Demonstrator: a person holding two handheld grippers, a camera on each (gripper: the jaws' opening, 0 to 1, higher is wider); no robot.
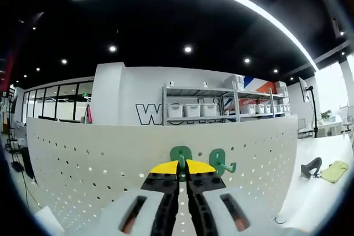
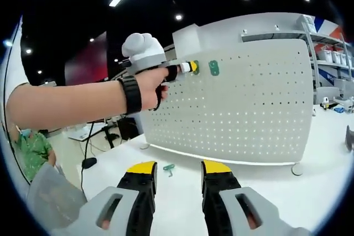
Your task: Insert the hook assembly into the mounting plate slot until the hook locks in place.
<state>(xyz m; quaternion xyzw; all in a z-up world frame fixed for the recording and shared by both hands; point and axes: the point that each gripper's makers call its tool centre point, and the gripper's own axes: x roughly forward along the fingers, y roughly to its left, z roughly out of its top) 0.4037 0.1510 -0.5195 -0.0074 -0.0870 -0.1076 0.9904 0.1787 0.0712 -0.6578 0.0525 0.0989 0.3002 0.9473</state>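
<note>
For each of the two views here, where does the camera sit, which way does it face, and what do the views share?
Left gripper view: rides the left gripper, pressed up to the white pegboard, jaws shut on a green hook, with a second green hook beside it.
Right gripper view: rides the right gripper, low over the table, jaws open, facing the pegboard from farther back; the person's hand and forearm show.
Shared: pegboard, both hooks, left gripper.

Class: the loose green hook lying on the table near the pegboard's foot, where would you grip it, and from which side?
Grip the hook across its thin shank, coming down from above: it lies flat on the table, so a side approach would scrape. The open right gripper sits just before it. Its details are too small to tell.
</note>
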